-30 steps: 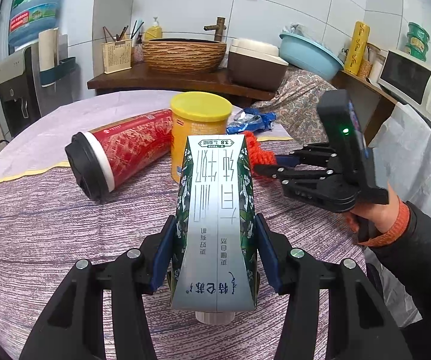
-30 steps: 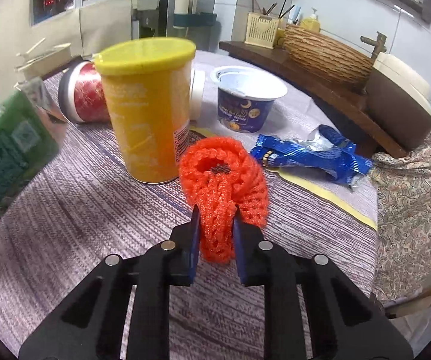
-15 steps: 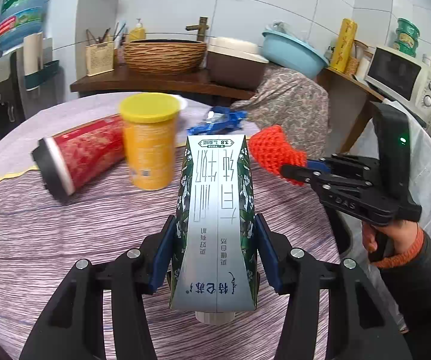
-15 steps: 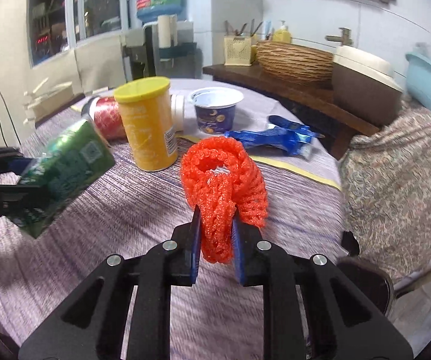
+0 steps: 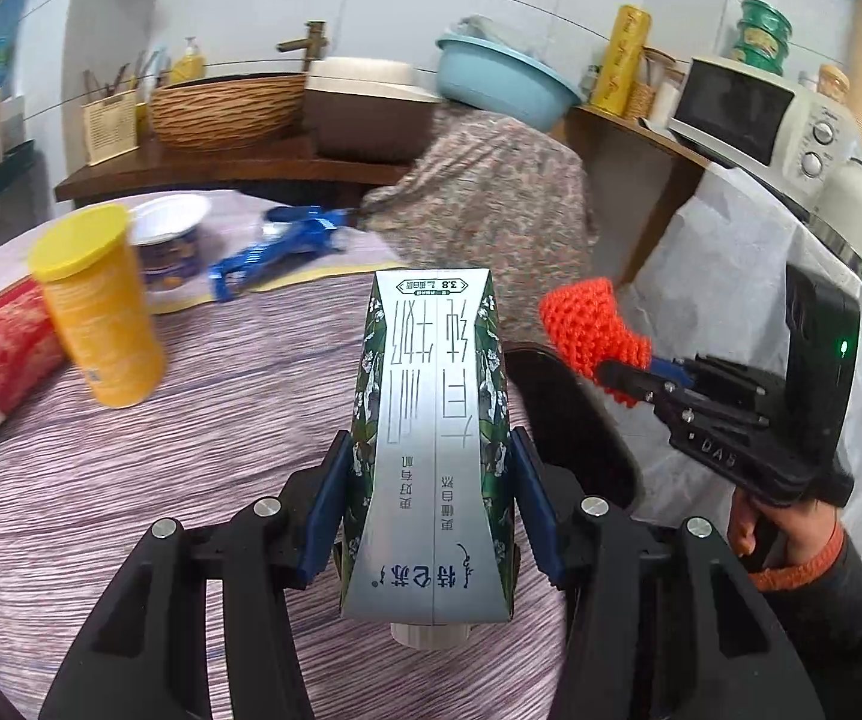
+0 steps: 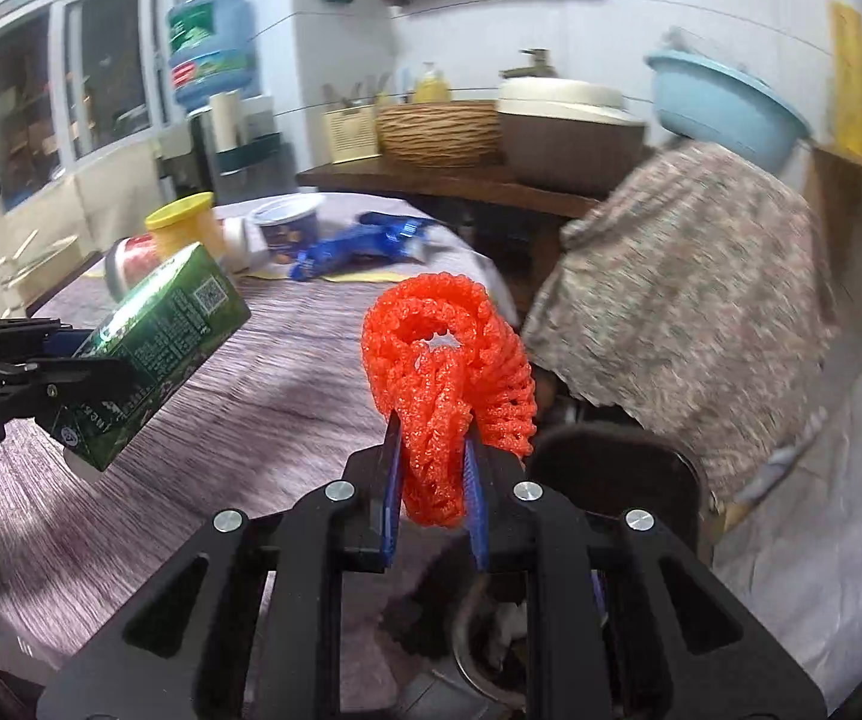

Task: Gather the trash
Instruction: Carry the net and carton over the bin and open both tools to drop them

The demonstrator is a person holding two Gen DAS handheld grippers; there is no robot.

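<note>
We see the left claw (image 5: pixel 431 480) clamped on a milk carton (image 5: pixel 431 444) that stands lengthwise between its blue pads, jutting forward above the tabletop (image 5: pixel 131 480). The right claw (image 6: pixel 431 480) is pinched nearly closed on an orange foam net (image 6: pixel 449 372), which bulges ahead of its tips. A black bin (image 5: pixel 575 420) sits just beyond both claws, at the tabletop's edge.

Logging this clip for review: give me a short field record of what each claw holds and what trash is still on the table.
left claw: shut on milk carton
right claw: shut on orange foam net
on table: yellow can upright, red cup on its side, yogurt tub, blue wrapper
bin: dark, beside the table edge, below the net
</note>
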